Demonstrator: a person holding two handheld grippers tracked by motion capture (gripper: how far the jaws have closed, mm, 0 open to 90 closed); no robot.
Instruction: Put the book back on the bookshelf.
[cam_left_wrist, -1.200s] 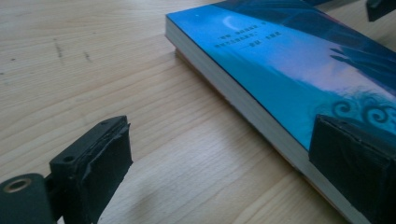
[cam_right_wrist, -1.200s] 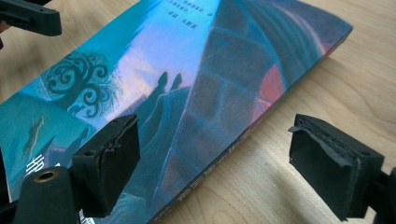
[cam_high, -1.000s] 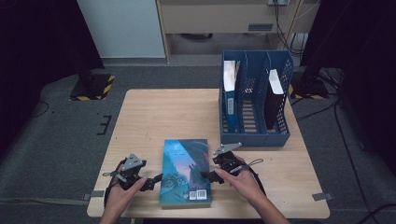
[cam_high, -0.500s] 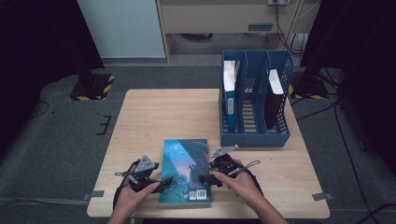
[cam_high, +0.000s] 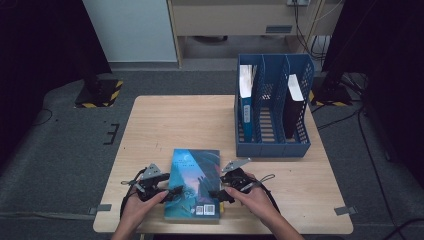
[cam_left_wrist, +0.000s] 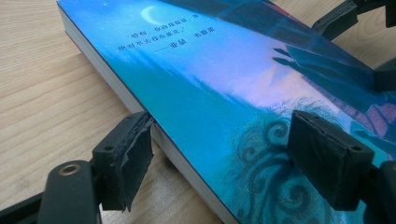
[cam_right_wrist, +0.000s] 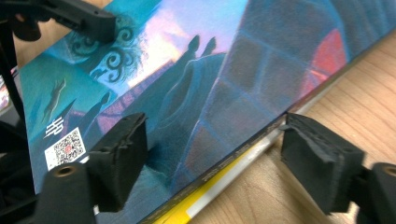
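High view: the big wooden table (cam_high: 165, 130) holds a blue file rack (cam_high: 272, 112) at the back, and a blue book (cam_high: 194, 182) lying flat near me, I think so I can lift it. My left gripper (cam_high: 159, 190) and right gripper (cam_high: 227, 186) are both apart, each with one jaw over the cover and one beside the book's edge.

Overhead table (cam_high: 165, 115) view, two close-ups
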